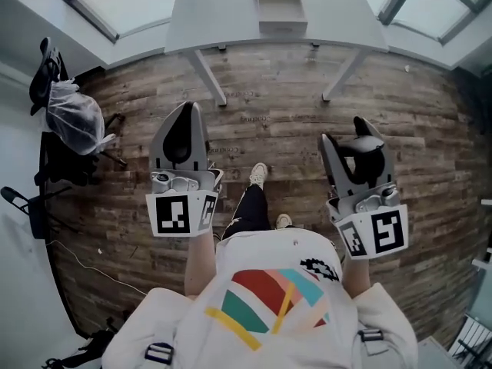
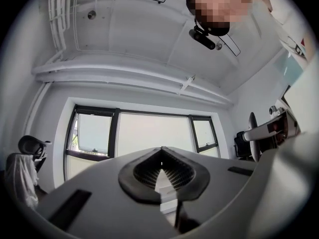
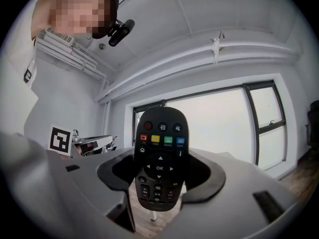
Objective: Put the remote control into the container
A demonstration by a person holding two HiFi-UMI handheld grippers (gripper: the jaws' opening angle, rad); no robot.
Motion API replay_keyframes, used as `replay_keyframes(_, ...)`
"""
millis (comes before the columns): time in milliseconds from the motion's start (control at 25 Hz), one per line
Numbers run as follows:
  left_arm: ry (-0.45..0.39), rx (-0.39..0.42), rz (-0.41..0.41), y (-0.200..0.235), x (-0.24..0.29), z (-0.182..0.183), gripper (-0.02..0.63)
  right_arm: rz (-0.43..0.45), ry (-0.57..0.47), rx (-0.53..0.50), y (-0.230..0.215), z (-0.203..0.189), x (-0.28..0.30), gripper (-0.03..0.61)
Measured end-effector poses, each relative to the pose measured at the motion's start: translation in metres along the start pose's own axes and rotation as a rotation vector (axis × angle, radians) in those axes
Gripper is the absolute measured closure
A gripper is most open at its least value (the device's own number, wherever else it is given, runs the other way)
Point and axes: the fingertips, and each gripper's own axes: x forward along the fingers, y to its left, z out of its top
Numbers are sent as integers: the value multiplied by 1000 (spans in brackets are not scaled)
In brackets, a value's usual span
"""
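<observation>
A black remote control (image 3: 159, 158) is seen clamped upright between the jaws of the right gripper (image 1: 355, 138), its buttons turned toward that gripper's camera. The left gripper (image 1: 187, 112) is held level with it, jaws brought together at the tips with nothing between them. Both tools are raised in front of a standing person above a wood-plank floor (image 1: 269, 114). The white open container (image 1: 282, 28) is set on a white table (image 1: 215, 14) well ahead of both grippers. A bag-draped office chair (image 1: 69, 118) is parked at left.
</observation>
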Motion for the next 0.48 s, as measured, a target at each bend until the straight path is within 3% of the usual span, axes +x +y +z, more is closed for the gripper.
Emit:
replay_keyframes(280, -12, -48, 21, 54, 66, -30, 606, 20, -8, 13, -7, 7, 91, 322)
replay_keyframes(480, -6, -65, -23, 74, 117, -28, 604, -20, 14, -14, -22, 20, 138, 322)
